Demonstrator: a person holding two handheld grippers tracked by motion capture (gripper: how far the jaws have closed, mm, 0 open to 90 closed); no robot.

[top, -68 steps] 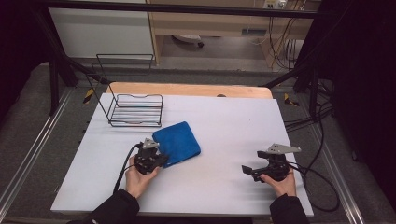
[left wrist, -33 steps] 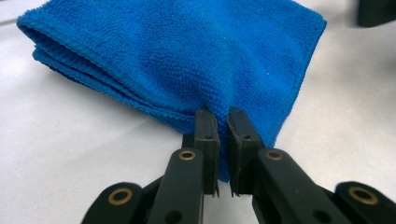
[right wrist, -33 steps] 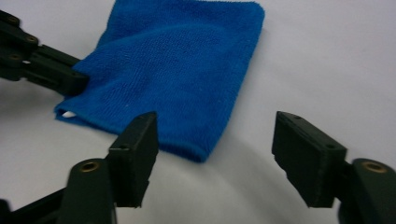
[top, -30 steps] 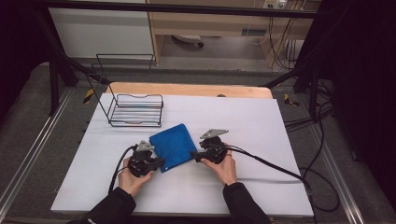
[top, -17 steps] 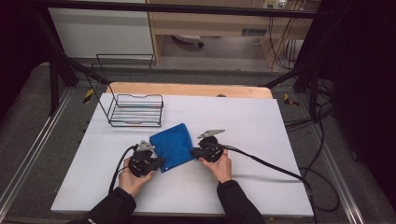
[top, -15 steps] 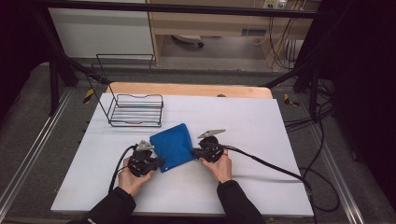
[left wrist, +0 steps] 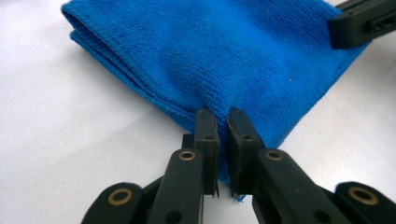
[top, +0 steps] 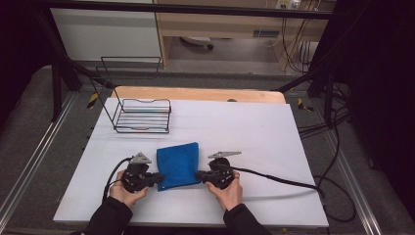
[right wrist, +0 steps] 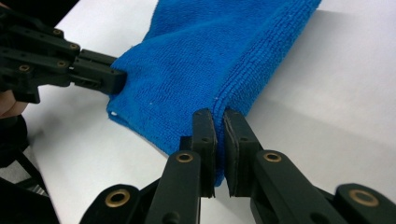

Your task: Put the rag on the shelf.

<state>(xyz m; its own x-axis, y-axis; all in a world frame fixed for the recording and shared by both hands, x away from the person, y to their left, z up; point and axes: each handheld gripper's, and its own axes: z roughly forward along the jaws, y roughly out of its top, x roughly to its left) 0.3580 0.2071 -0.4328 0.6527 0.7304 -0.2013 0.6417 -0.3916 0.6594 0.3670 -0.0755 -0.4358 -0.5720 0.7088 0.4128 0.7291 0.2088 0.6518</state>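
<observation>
A folded blue cloth [top: 178,164] lies on the white table, near the front middle. My left gripper [top: 157,177] is shut on the cloth's near left corner; in the left gripper view its jaws pinch the blue cloth [left wrist: 219,60] at the hem, at the left gripper [left wrist: 221,116]. My right gripper [top: 199,176] is shut on the near right corner; the right gripper view shows the right gripper [right wrist: 219,116] clamping the folded edge of the cloth [right wrist: 210,51]. The left gripper [right wrist: 109,77] appears there too, across the cloth.
A black wire basket [top: 142,115] stands at the back left of the white table [top: 254,132]. A black cable [top: 279,176] trails right from my right gripper. A wooden board edge [top: 195,94] runs along the table's far side.
My right hand came from the table's right side to the cloth and shut its gripper on the near right corner. The cloth shifted slightly. The left gripper stayed on its corner.
</observation>
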